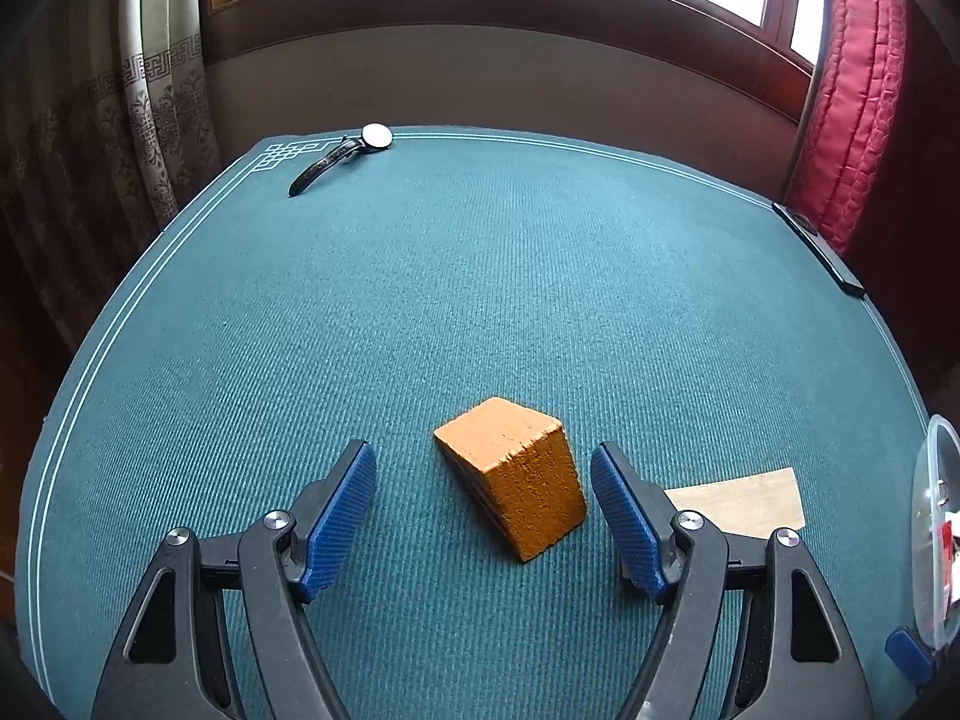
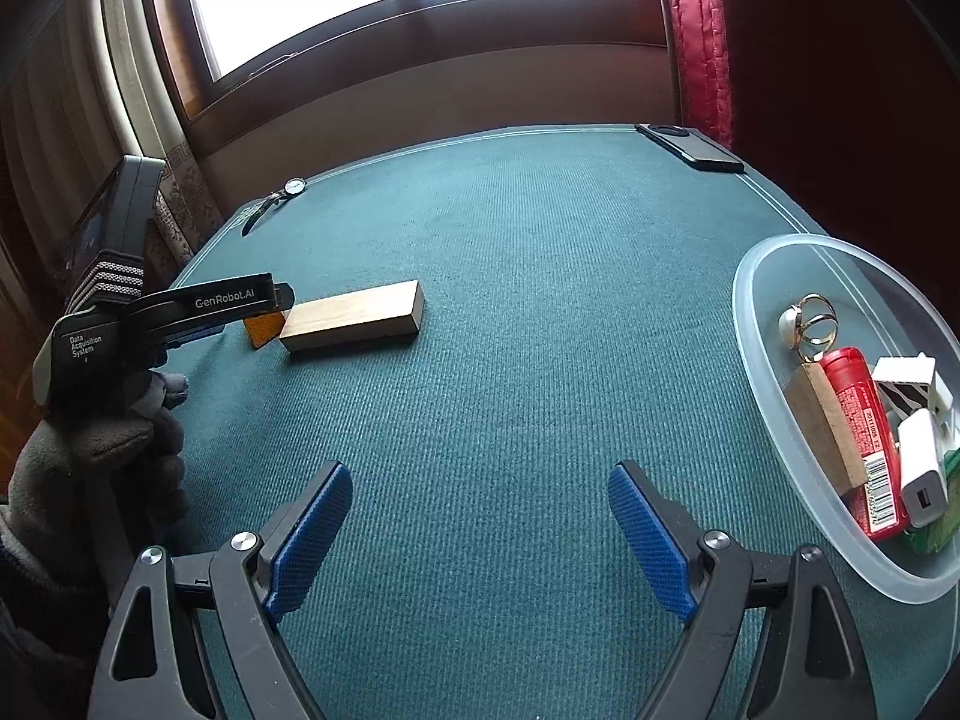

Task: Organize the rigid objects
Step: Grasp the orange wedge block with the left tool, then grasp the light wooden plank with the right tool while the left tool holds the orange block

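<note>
An orange cork-like block (image 1: pixel 515 475) lies on the green table mat (image 1: pixel 480 276), between the wide-apart fingers of my left gripper (image 1: pixel 483 468), which is open and touches nothing. A pale wooden block (image 1: pixel 744 498) lies just right of that gripper; in the right wrist view the wooden block (image 2: pixel 354 316) sits mid-left, with the orange block (image 2: pixel 262 329) peeking out behind the left gripper's finger (image 2: pixel 228 300). My right gripper (image 2: pixel 480 492) is open over bare mat. A clear plastic bowl (image 2: pixel 756 324) at the right holds several small items.
A wristwatch (image 1: pixel 348 153) lies at the far left corner of the mat, and a dark phone (image 2: pixel 690 147) at the far right edge. A gloved hand (image 2: pixel 90 456) holds the left gripper. Curtains and a window stand behind the table.
</note>
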`<move>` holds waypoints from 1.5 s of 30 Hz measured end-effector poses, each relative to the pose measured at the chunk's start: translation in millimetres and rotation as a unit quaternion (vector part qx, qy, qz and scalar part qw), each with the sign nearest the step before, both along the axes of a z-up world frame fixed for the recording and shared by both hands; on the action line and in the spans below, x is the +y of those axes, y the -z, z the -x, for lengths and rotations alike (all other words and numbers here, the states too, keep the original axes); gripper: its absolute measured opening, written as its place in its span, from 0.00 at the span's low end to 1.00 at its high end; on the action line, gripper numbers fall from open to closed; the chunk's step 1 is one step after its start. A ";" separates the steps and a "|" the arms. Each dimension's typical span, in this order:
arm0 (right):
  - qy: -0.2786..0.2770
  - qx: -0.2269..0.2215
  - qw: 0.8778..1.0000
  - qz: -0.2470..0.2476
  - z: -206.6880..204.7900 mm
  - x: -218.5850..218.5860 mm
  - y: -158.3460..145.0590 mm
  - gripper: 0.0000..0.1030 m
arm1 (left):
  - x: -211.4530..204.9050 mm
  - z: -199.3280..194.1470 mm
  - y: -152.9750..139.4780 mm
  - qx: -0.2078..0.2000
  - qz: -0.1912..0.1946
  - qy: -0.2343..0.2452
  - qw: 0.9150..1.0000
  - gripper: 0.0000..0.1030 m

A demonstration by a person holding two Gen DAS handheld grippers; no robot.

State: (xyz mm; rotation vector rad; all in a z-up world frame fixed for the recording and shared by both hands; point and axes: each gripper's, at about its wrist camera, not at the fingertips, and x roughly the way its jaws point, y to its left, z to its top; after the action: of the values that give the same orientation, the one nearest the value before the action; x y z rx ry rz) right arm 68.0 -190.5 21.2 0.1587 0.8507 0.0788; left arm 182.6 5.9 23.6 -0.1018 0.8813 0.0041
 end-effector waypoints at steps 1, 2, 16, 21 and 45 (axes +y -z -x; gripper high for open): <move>-0.001 0.000 1.000 0.001 -0.8 1.1 -0.5 0.88 | 1.5 -1.0 1.5 0.001 0.002 -0.004 1.000 0.70; -0.002 -0.001 1.000 0.002 -2.2 2.7 -0.6 0.88 | 2.7 -1.0 2.3 -0.002 0.005 -0.004 1.000 0.68; -0.034 0.001 0.999 0.016 -39.0 36.1 1.6 0.88 | 14.2 14.4 -1.9 -0.033 0.021 0.019 0.999 0.33; -0.041 0.007 0.999 0.011 -58.7 49.4 3.4 0.89 | 29.6 17.8 -6.7 -0.042 0.023 0.001 0.999 0.32; -0.038 0.016 0.996 0.083 -104.0 94.1 14.5 0.91 | 48.4 11.6 2.9 -0.030 0.052 -0.012 0.998 0.33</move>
State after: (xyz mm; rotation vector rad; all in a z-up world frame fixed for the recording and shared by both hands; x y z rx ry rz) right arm 172.0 -96.4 6.7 -0.0282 0.8910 0.0766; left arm 171.0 54.3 20.7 -0.2088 0.8202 -0.0214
